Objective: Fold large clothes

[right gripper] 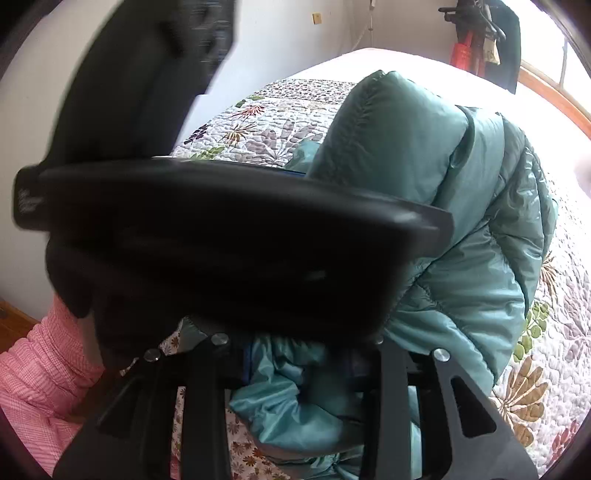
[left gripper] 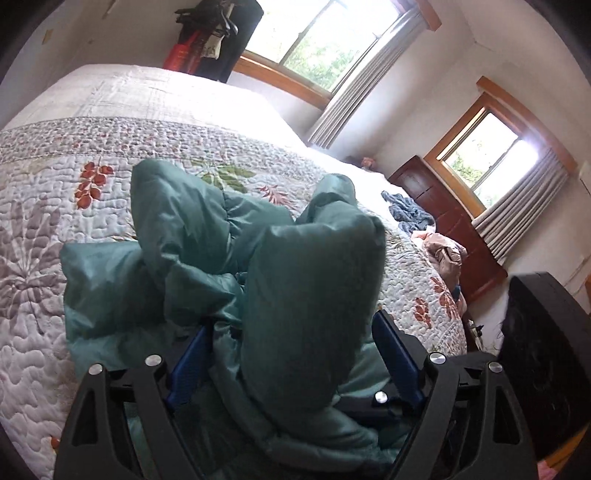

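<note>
In the left wrist view, a puffy teal quilted down jacket (left gripper: 229,258) lies bunched on a white quilted bedspread with red and grey leaf prints (left gripper: 55,192). The left gripper (left gripper: 295,354) sits low at the near edge with its 2 blue-padded fingers (left gripper: 188,365) spread wide, and a thick roll of the jacket stands between them; the pads flank the fabric without visibly squeezing it. Part of the jacket rises in 2 humps toward the far side of the bed. On the right of the bed lie a crumpled blue cloth (left gripper: 406,210) and a crumpled pink garment (left gripper: 443,251). Beyond them stands a dark red wooden cabinet (left gripper: 443,221) under a wood-framed window with grey curtains (left gripper: 491,162). A second wood-framed window (left gripper: 325,40) is at the far wall, with dark clothes on hangers (left gripper: 218,33) to its left. A black blurred body (left gripper: 546,350) fills the near right.

In the right wrist view, the left gripper's black body crosses the near field and hides most of the right gripper (right gripper: 306,369). The jacket drapes from far right down into the space between the right fingers, but I cannot tell whether they clamp it. A pink checked sleeve (right gripper: 37,376) shows at near left.
</note>
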A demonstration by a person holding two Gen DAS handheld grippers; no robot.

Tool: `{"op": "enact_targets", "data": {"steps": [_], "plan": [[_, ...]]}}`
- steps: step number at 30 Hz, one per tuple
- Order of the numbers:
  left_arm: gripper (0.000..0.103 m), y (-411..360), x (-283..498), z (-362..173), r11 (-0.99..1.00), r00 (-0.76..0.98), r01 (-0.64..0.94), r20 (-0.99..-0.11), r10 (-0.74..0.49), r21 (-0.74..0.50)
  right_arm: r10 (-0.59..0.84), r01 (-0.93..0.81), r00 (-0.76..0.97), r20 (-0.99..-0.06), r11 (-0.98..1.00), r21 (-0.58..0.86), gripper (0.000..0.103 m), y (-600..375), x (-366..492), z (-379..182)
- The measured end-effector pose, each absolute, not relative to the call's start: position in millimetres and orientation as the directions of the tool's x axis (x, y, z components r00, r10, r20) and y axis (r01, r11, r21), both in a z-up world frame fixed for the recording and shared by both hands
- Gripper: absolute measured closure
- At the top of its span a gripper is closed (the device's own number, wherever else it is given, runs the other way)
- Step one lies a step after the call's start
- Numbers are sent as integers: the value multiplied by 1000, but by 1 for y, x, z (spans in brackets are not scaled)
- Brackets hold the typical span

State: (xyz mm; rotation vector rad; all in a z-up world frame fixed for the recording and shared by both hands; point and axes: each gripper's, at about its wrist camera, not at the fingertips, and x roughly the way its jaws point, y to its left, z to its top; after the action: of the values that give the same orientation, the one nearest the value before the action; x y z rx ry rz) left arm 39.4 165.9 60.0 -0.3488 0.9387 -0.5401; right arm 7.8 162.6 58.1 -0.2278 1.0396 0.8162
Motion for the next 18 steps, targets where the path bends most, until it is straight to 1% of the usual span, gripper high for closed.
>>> {"op": "enact_targets", "data": {"steps": [2, 3, 5, 6, 7, 8, 10, 12, 16, 18], "plan": [[48, 167, 45, 55, 820, 463, 267, -679, -569, -505, 508, -695, 244, -826, 686, 216, 63, 158, 8, 59], [53, 169, 47, 52, 810, 459, 268, -670, -584, -522, 524, -696, 233, -819, 678, 236, 59, 149, 8, 61], [70, 175, 50, 50, 787, 448, 274, -650, -613, -553, 567, -699, 221, -794, 660, 276, 58, 136, 7, 69], [72, 176, 50, 49, 777, 445, 282, -642, -625, -562, 598, -705, 211, -773, 641, 303, 57, 129, 7, 74], [77, 178, 50, 49, 769, 444, 293, -632, -636, -568, 634, -709, 199, -747, 619, 337, 56, 119, 6, 81], [81, 179, 49, 50, 762, 446, 306, -621, -645, -571, 669, -708, 190, -719, 601, 371, 55, 108, 5, 88], [85, 181, 47, 54, 738, 447, 350, -589, -673, -577, 727, -696, 189, -661, 574, 432, 53, 83, 6, 101], [88, 183, 43, 63, 696, 437, 396, -544, -716, -599, 738, -662, 253, -625, 604, 445, 53, 56, 14, 115], [88, 196, 27, 98, 611, 433, 510, -434, -790, -605, 713, -593, 349, -608, 671, 445, 52, 14, 29, 124], [88, 208, 21, 109, 599, 445, 528, -404, -799, -602, 696, -588, 363, -619, 687, 427, 52, 8, 31, 122]]}}
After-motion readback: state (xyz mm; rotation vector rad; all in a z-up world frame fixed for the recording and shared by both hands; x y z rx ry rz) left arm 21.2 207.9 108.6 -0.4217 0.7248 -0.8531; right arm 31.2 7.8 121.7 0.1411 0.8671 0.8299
